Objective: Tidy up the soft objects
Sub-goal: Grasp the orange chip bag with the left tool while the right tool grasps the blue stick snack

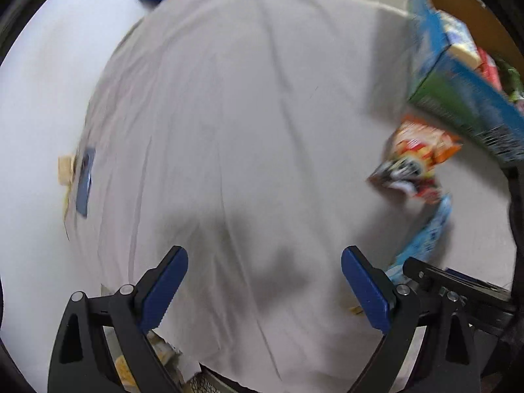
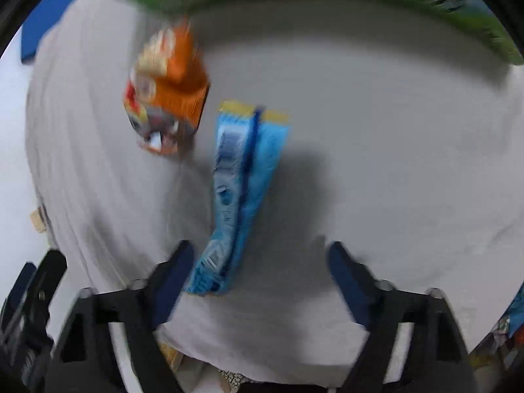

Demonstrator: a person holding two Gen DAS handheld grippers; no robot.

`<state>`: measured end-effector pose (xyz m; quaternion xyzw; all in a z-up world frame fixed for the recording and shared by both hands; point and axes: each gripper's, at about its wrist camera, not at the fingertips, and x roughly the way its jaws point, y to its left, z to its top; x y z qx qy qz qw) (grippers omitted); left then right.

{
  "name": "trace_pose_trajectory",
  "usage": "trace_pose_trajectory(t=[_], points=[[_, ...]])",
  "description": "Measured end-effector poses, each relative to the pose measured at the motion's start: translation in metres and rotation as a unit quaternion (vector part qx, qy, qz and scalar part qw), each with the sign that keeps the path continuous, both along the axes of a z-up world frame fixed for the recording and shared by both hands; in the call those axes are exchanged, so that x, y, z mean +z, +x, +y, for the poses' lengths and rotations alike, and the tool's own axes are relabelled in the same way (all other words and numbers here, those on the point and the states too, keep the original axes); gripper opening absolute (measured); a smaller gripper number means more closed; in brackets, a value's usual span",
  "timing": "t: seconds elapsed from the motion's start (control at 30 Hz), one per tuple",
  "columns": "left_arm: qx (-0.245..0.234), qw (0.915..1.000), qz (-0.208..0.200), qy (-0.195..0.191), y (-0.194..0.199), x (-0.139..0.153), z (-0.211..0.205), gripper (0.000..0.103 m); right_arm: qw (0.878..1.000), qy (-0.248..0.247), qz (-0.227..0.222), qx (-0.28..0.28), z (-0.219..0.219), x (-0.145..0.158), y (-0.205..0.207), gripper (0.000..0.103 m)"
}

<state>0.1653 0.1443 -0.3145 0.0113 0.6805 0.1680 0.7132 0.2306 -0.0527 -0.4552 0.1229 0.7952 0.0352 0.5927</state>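
**Q:** Two grippers are in use — how does each one stand?

**A:** Both are spread wide with nothing between the fingers. The left gripper hangs over a bare stretch of wrinkled grey cloth that covers the table. The right gripper hangs over the same cloth, and both views are blurred.

**Q:** Where are the soft things?

**A:** Two snack packets lie on the cloth. In the right wrist view, a long blue packet with a yellow far end lies lengthwise, its near end just beside the gripper's left finger; whether they touch is unclear. An orange packet sits just beyond it and to the left, close but apart. In the left wrist view, the orange packet and the blue packet lie at the right side, well away from the left gripper's fingers.

**Q:** What else is around?

**A:** One open cardboard box, printed blue and green, stands at the far right with colourful packages inside.
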Motion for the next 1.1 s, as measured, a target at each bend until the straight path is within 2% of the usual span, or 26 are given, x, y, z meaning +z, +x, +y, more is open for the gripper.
trace_pose_trajectory(t=[0.1,0.13,0.17,0.23,0.33,0.43,0.53,0.67,0.77,0.87,0.93,1.03,1.1], points=[[0.007,0.9997,0.005,-0.024,-0.002,-0.008,0.006,0.096,0.999,-0.027,-0.016,0.029,0.02,-0.001,-0.004,0.052],[0.008,0.9993,0.005,-0.036,0.0,-0.008,0.007,0.096,0.999,-0.025,-0.024,0.039,0.024,0.002,-0.006,0.032],[0.008,0.9989,0.003,-0.047,0.001,-0.007,0.006,0.096,0.998,-0.029,-0.023,0.052,0.026,0.004,-0.008,0.025],[0.005,0.9968,-0.006,-0.079,0.008,-0.005,0.003,0.096,0.997,-0.035,-0.026,0.07,0.02,0.009,-0.01,0.018],[-0.001,0.9906,-0.019,-0.136,0.028,-0.002,-0.005,0.096,0.994,-0.052,-0.034,0.092,-0.004,0.019,-0.012,0.016],[-0.018,0.9846,-0.026,-0.172,0.057,-0.006,-0.018,0.096,0.993,-0.065,-0.036,0.09,-0.043,0.029,-0.008,0.013],[-0.049,0.9819,-0.013,-0.183,0.086,-0.021,-0.034,0.096,0.994,-0.076,-0.037,0.069,-0.082,0.037,-0.006,0.013],[-0.081,0.9789,0.028,-0.186,0.116,-0.054,-0.049,0.096,0.995,-0.082,-0.043,0.034,-0.118,0.047,-0.008,0.013],[-0.092,0.9716,0.044,-0.214,0.13,-0.069,-0.059,0.096,0.997,-0.062,-0.041,0.012,-0.129,0.051,-0.008,0.013],[-0.115,0.9729,0.056,-0.193,0.136,-0.078,-0.077,0.096,0.999,-0.019,-0.045,-0.017,-0.138,0.049,-0.008,0.014],[-0.124,0.9711,0.063,-0.194,0.134,-0.084,-0.089,0.095,0.998,0.013,-0.042,-0.044,-0.139,0.045,-0.005,0.014],[-0.137,0.9697,0.069,-0.19,0.128,-0.091,-0.103,0.084,0.996,0.039,-0.036,-0.065,-0.129,0.037,-0.006,0.014],[-0.141,0.969,0.068,-0.191,0.123,-0.092,-0.111,0.073,0.996,0.036,-0.036,-0.068,-0.117,0.034,-0.001,0.02]])
